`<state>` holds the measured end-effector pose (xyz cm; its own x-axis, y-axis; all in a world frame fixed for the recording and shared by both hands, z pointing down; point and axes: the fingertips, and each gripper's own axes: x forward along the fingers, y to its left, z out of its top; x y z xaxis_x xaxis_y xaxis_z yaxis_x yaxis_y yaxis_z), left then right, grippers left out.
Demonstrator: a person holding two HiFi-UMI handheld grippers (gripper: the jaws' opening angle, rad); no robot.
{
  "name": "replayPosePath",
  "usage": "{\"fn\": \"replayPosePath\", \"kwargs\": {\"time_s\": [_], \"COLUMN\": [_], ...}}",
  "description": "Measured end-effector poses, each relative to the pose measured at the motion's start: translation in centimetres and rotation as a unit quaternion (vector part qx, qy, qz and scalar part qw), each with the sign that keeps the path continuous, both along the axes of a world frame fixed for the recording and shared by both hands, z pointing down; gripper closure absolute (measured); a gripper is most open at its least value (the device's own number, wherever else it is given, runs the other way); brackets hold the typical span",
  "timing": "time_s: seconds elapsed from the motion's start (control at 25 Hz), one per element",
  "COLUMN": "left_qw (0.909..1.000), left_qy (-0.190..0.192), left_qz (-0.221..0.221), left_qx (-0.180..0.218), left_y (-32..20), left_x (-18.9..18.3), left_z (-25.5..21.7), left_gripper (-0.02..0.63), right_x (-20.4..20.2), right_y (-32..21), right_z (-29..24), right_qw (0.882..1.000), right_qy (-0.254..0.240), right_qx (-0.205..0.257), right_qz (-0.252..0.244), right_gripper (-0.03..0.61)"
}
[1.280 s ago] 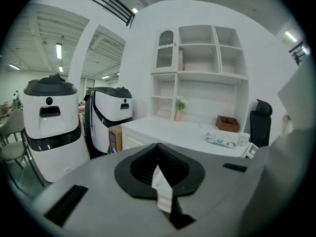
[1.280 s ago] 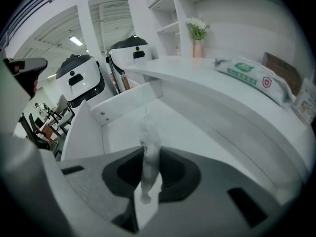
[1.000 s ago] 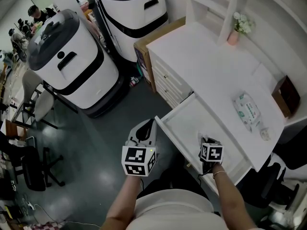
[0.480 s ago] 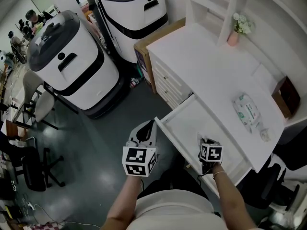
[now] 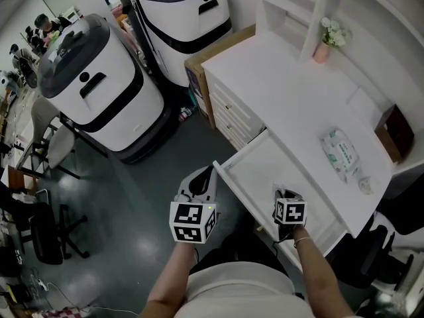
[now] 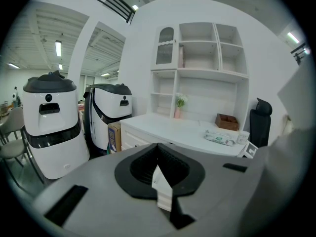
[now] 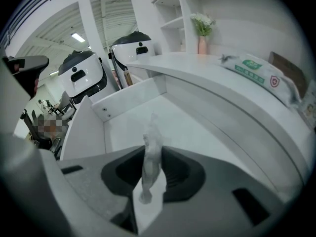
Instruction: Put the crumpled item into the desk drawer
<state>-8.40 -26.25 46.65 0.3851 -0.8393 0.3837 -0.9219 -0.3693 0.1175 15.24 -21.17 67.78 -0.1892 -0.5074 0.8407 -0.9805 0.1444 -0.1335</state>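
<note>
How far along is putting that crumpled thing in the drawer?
Done: the drawer is pulled open. In hand: the right tool pinches the crumpled tissue above the drawer's floor. Still to do: release it inside. The left tool is shut, holding nothing.

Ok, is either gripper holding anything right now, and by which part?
The right gripper pinches the crumpled tissue by its lower half, with the upper end sticking out over the open drawer. The left gripper is shut and empty.

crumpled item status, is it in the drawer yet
Right hand-held gripper shut on crumpled item, over the open drawer, not yet released. Left hand-held gripper shut, empty, outside the drawer. Nothing in the way.
</note>
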Motion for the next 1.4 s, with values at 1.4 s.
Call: {"fn": "replayPosePath", "kwargs": {"time_s": [1.4], "left_qw": [0.9991], "left_qy": [-0.001], "left_qz": [0.037], "left_qx": [0.023], "left_y": [1.7], "left_x": [2.4], "left_z": [-1.4], "left_gripper": [0.618], "right_x": [-1.6], "right_y": [-1.1], "right_z": [-19.0], "right_qw": [0.959], "right_qy": [-0.108], "right_qx": [0.259], "right_qz": [0.023], "right_gripper": [0.5]}}
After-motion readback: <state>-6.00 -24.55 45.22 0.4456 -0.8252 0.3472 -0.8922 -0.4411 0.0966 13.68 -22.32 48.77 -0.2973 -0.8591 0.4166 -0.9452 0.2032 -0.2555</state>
